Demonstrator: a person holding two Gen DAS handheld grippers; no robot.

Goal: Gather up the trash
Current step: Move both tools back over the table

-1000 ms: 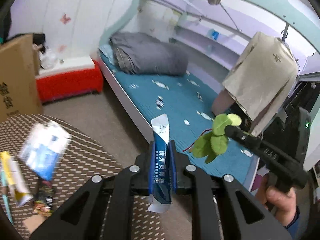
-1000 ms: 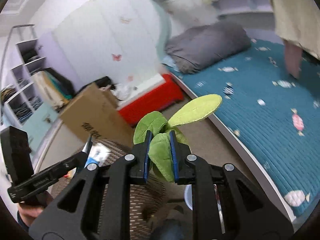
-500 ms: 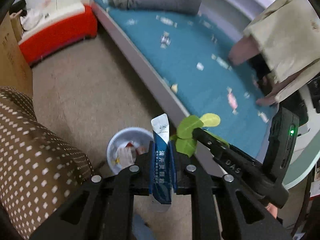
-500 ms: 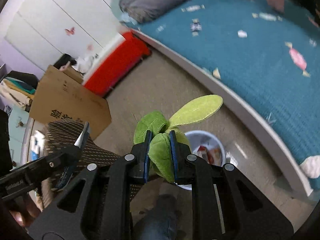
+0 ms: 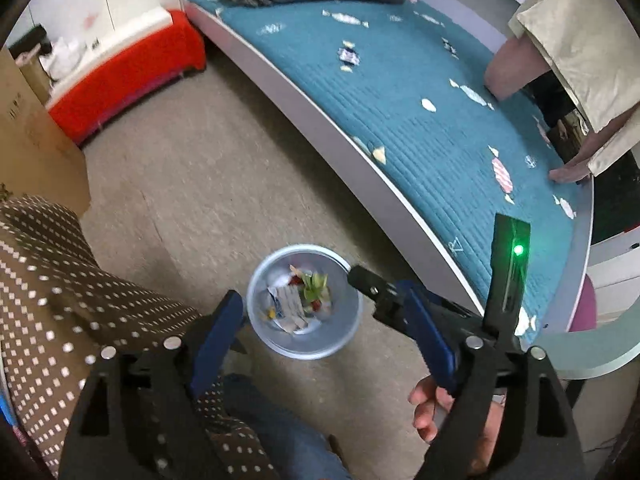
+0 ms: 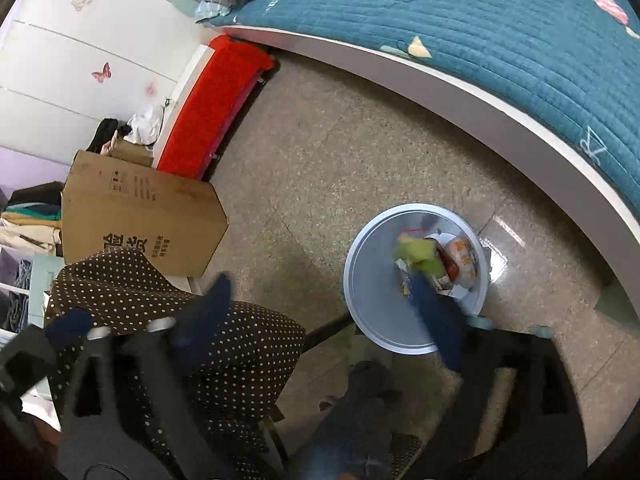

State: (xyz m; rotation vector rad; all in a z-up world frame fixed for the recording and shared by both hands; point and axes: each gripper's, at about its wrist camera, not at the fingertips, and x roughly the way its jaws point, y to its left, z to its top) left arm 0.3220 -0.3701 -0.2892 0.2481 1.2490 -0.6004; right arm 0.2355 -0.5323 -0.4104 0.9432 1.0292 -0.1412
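Left wrist: left gripper point(image 5: 320, 312) jaws just opened, empty, sachet point(image 5: 290, 306) and green leaf point(image 5: 314, 282) down in trash bin point(image 5: 344, 338); right wrist: right gripper point(image 6: 320, 300) jaws just opened, empty, bin beyond.

The right gripper point(image 6: 320, 304) is smeared by motion in its own view, so its 2 blue fingers point(image 6: 436, 320) have soft edges and the near one covers part of the trash bin's point(image 6: 368, 280) contents. The green leaf piece point(image 6: 420, 258) inside is blurred too, its outline unclear. From the left wrist view, the bin point(image 5: 344, 340) holds wrappers point(image 5: 290, 306) too small to read. The dotted tablecloth point(image 5: 48, 280) runs off the left edge. The person's hand point(image 5: 434, 404) is half hidden behind the left gripper's point(image 5: 324, 328) frame.
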